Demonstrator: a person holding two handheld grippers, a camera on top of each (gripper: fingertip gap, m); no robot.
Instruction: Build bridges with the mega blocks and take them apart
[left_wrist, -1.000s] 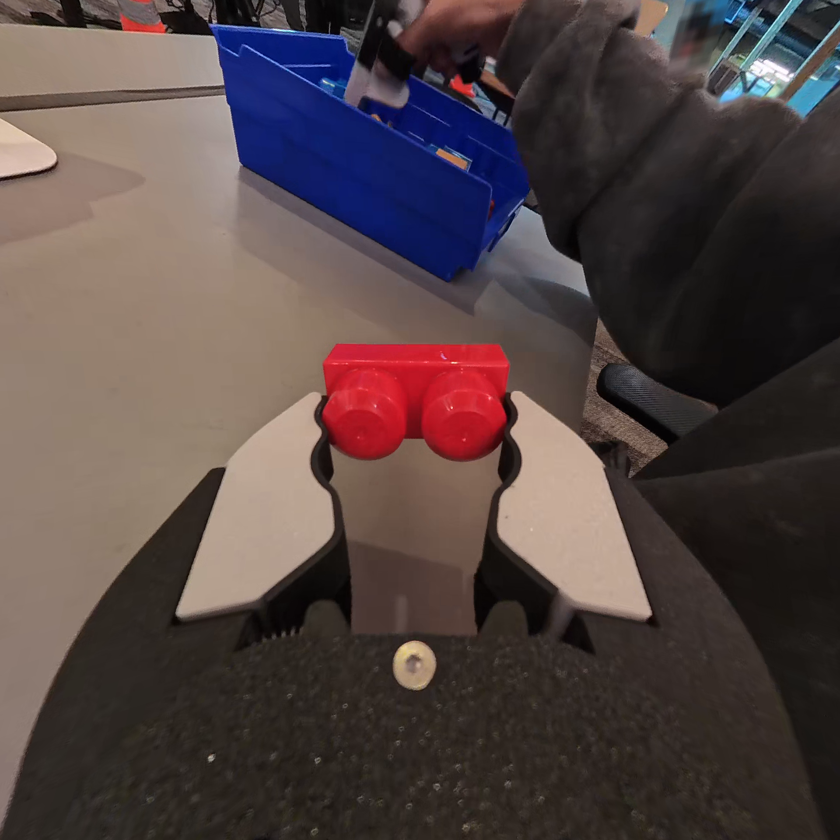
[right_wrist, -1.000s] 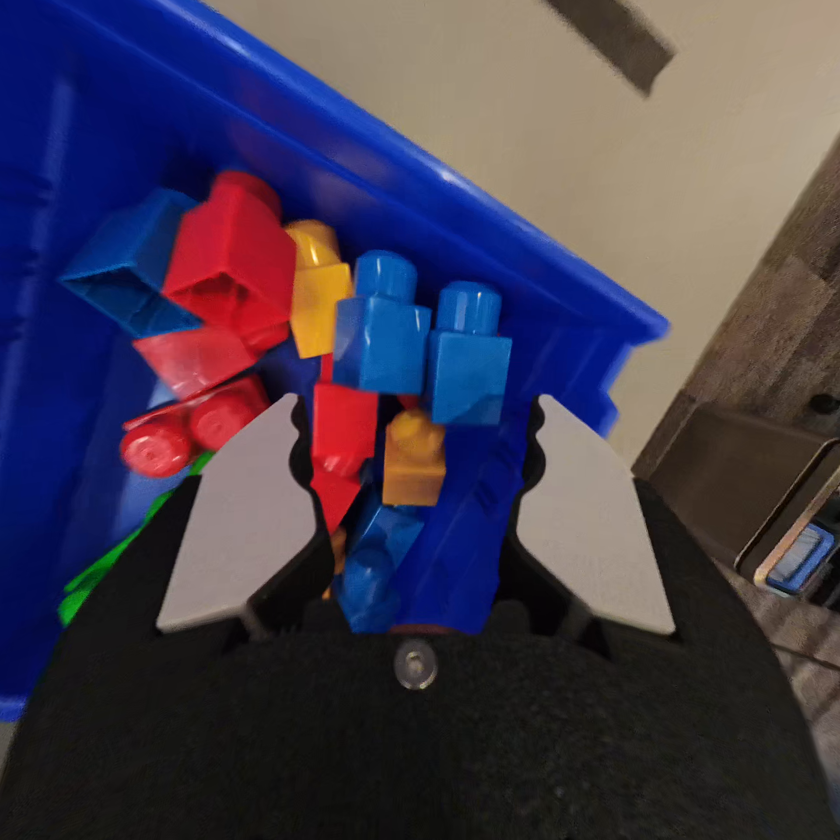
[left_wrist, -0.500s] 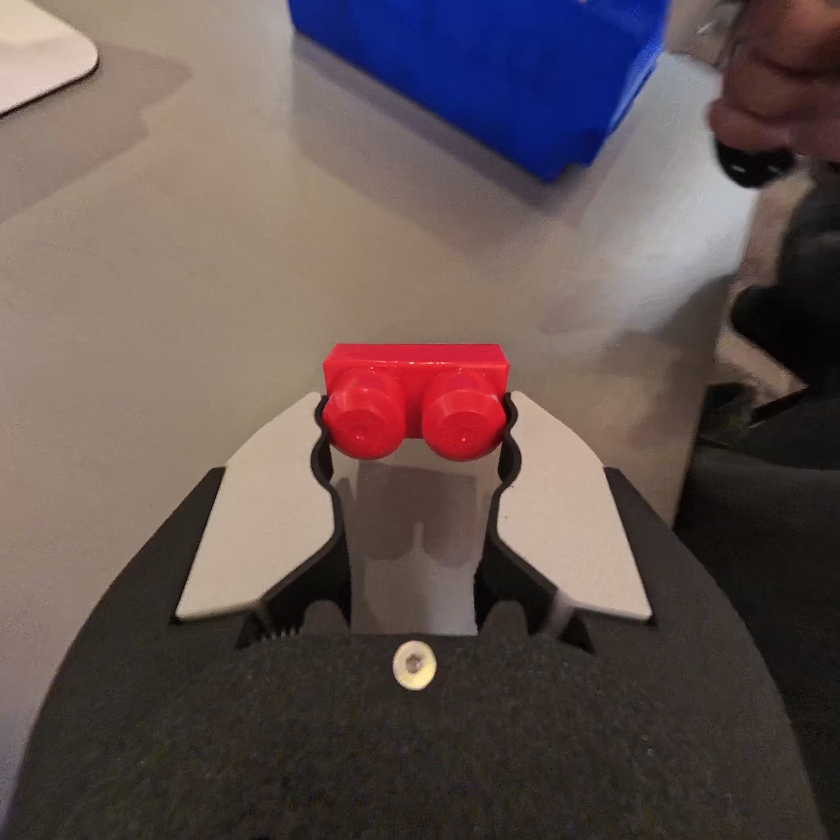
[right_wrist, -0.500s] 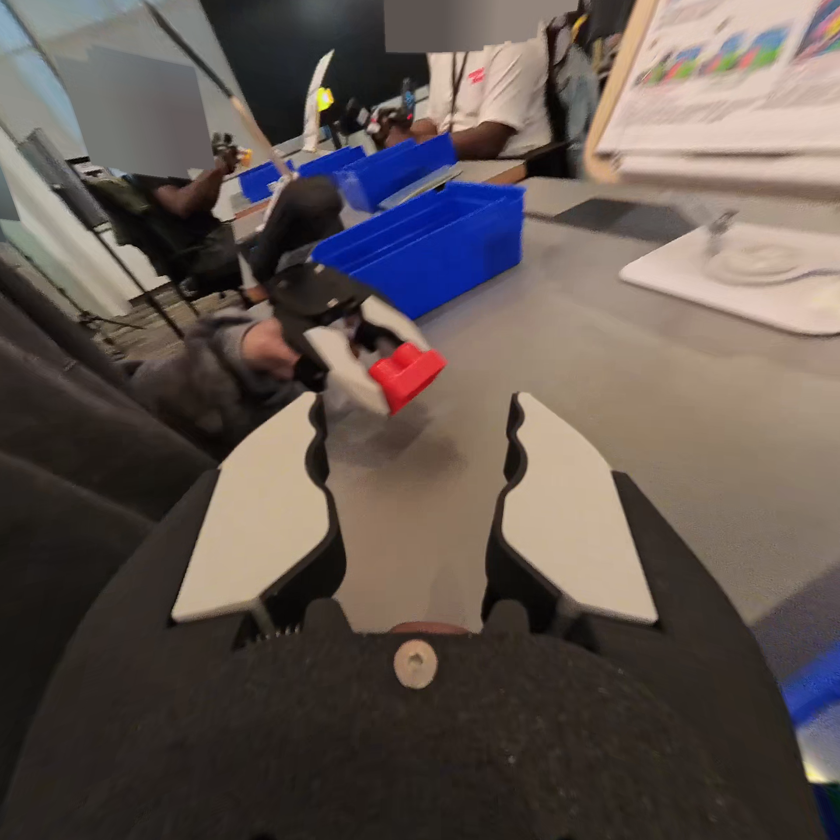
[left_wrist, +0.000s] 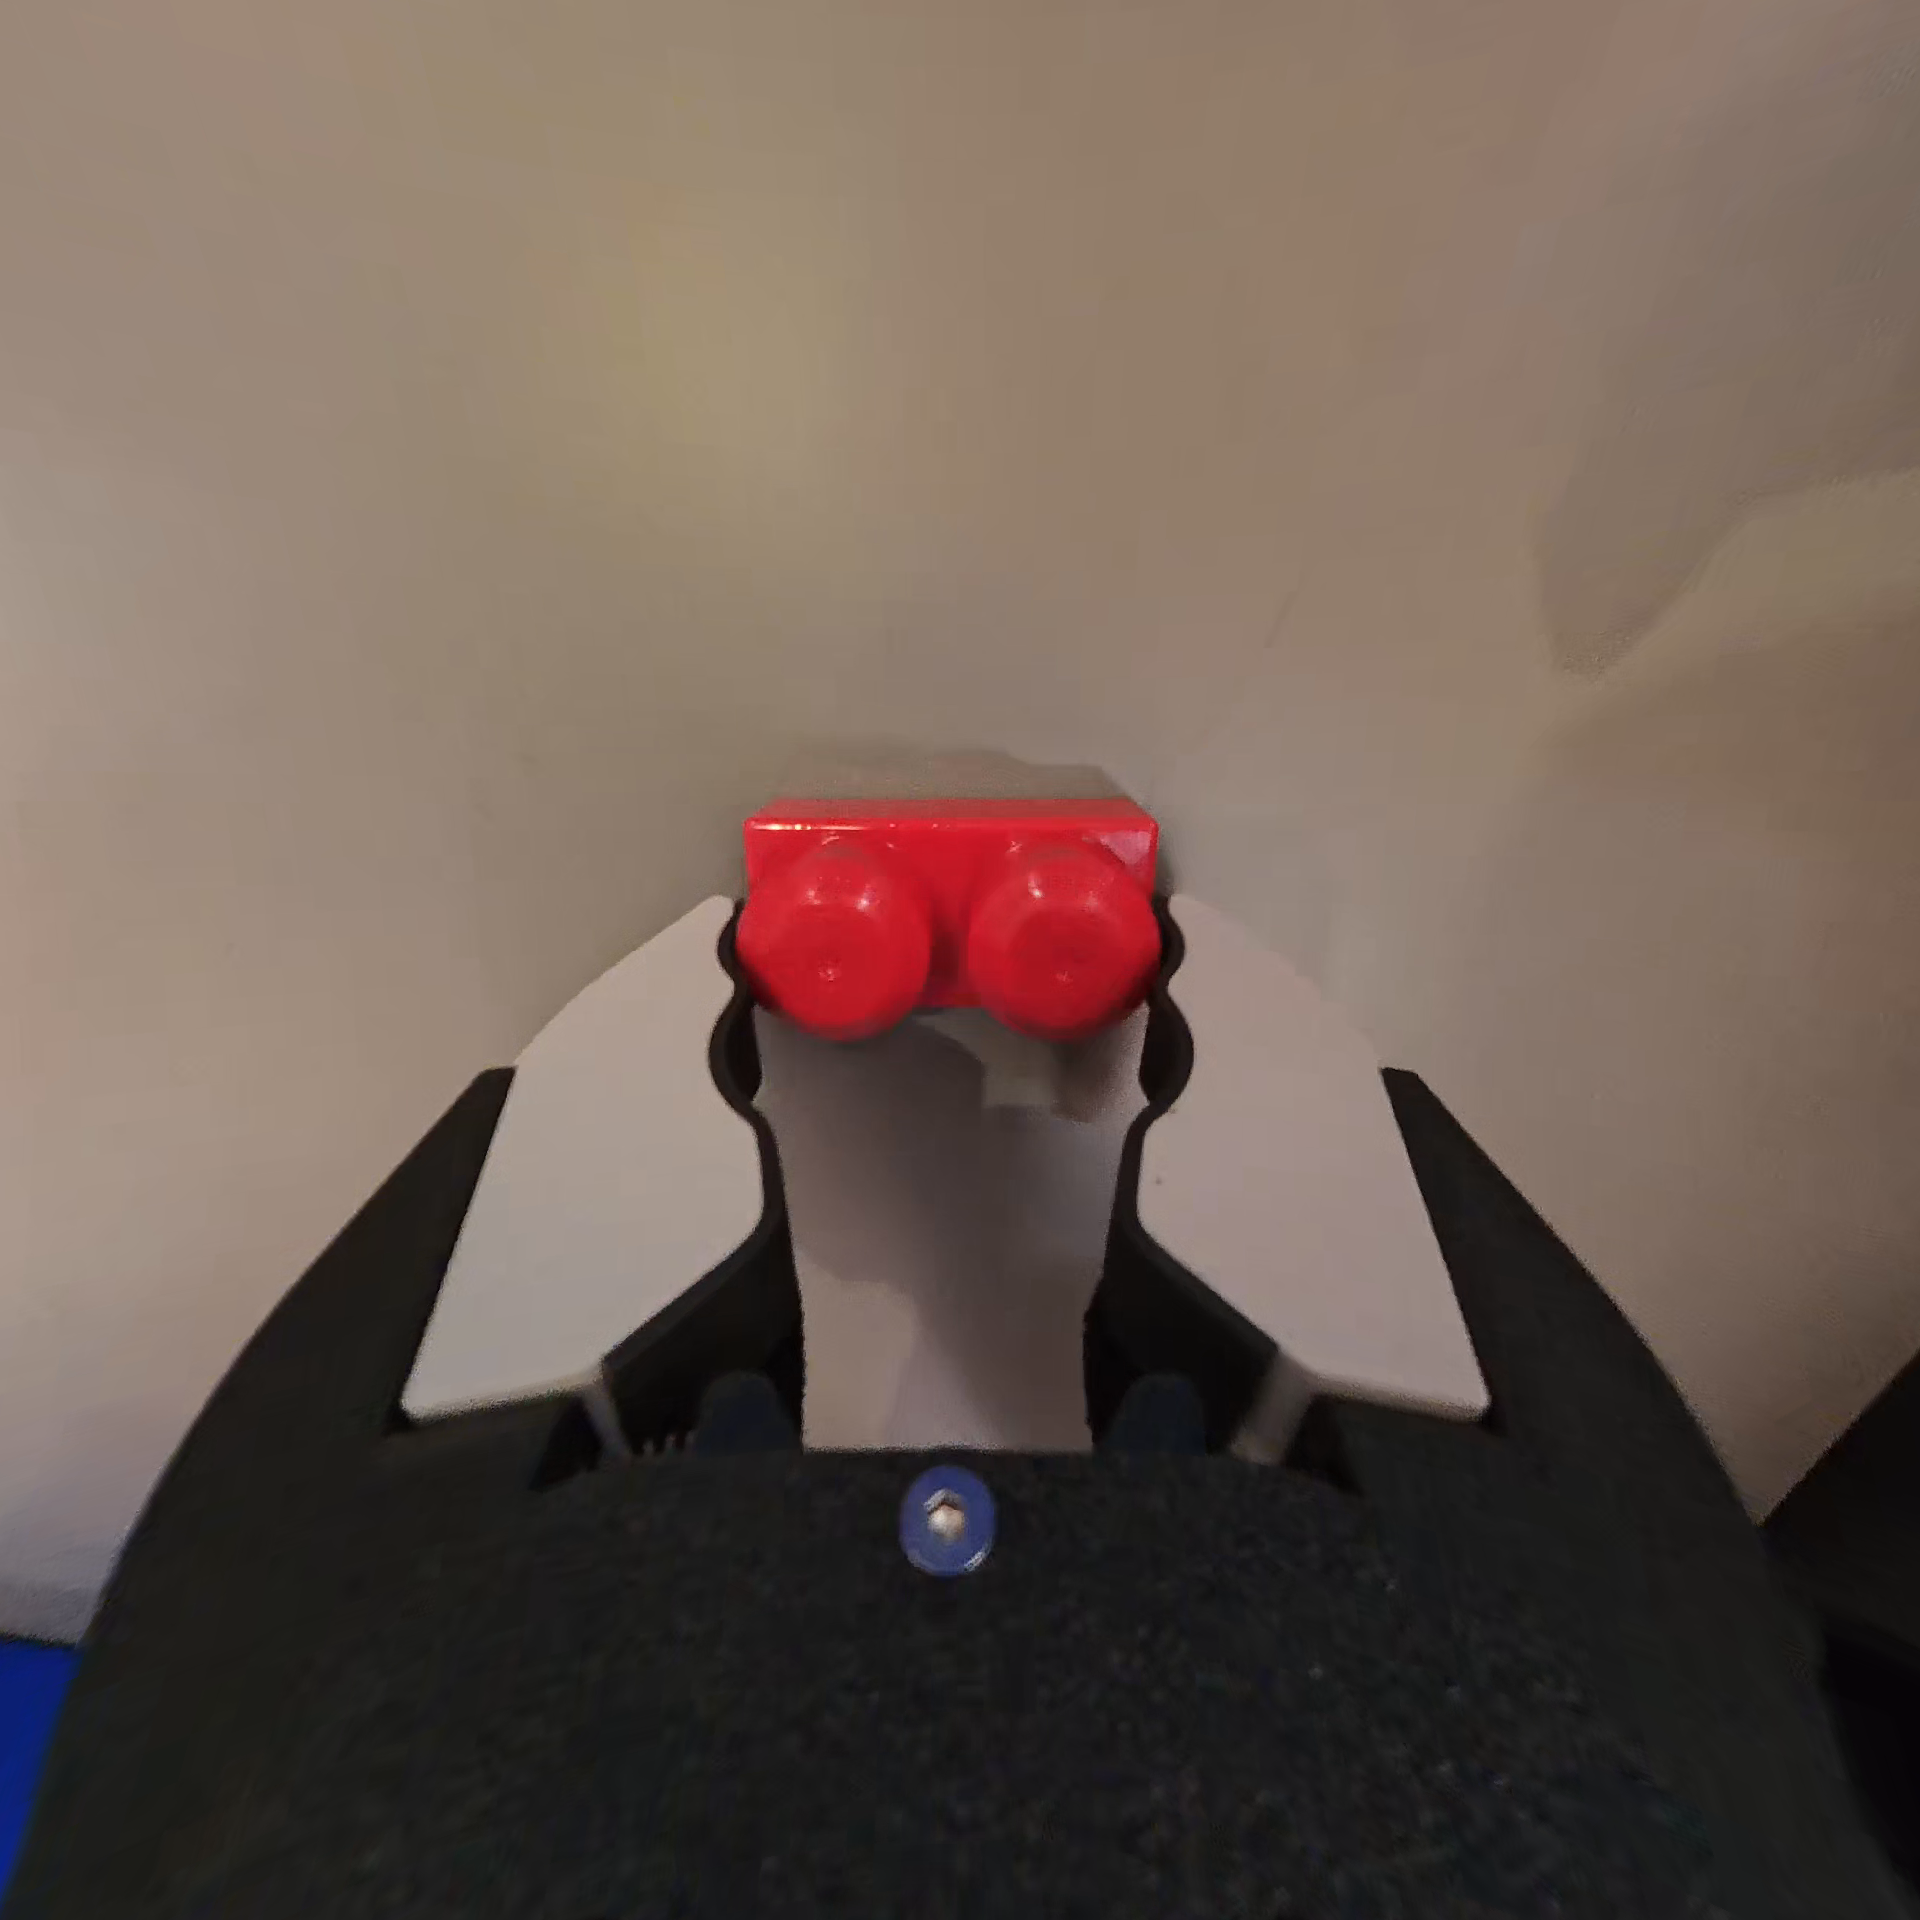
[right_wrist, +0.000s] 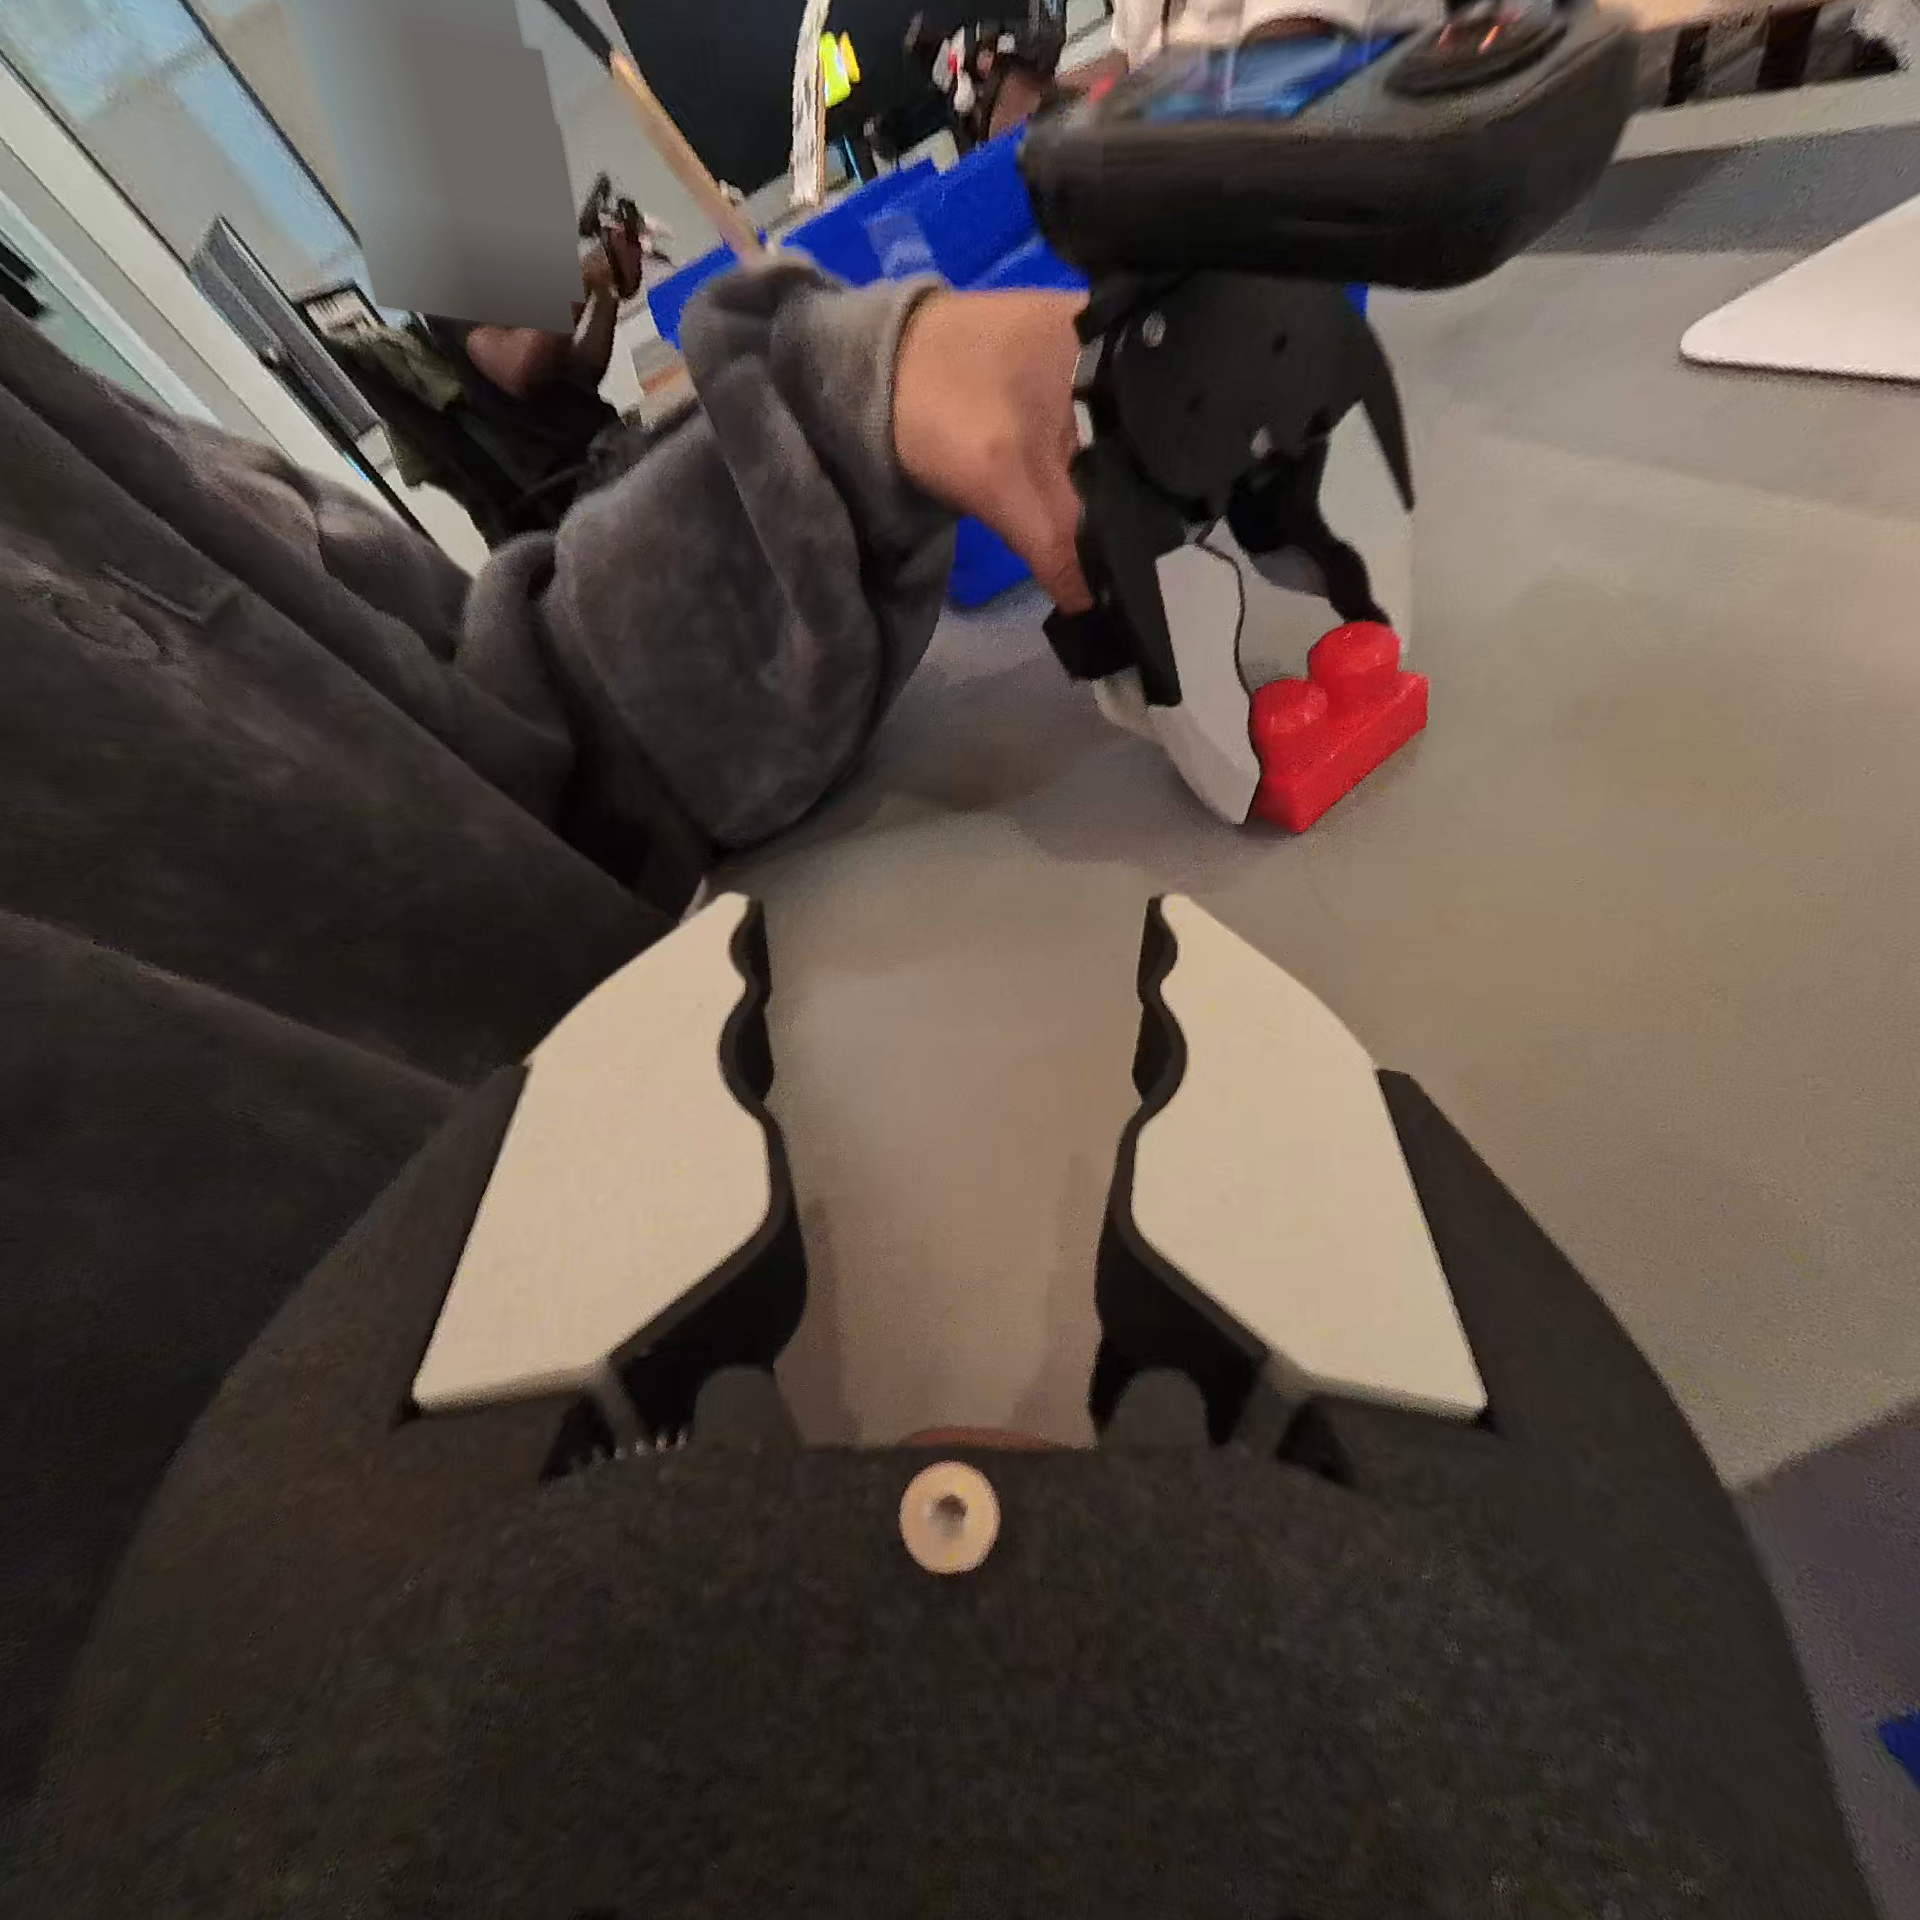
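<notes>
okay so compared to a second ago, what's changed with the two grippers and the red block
The left gripper has come down with the red block, which now sits at or just above the grey table. The right gripper has pulled out of the blue bin, empty, and now points at the left one. Unchanged: the left gripper is still clamped on the block, the right one still open.

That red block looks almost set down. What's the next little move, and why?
Probably open the left gripper: the red two-stud plastic block seems to sit on the grey table, and the right gripper is empty, ready to fetch another.
</notes>
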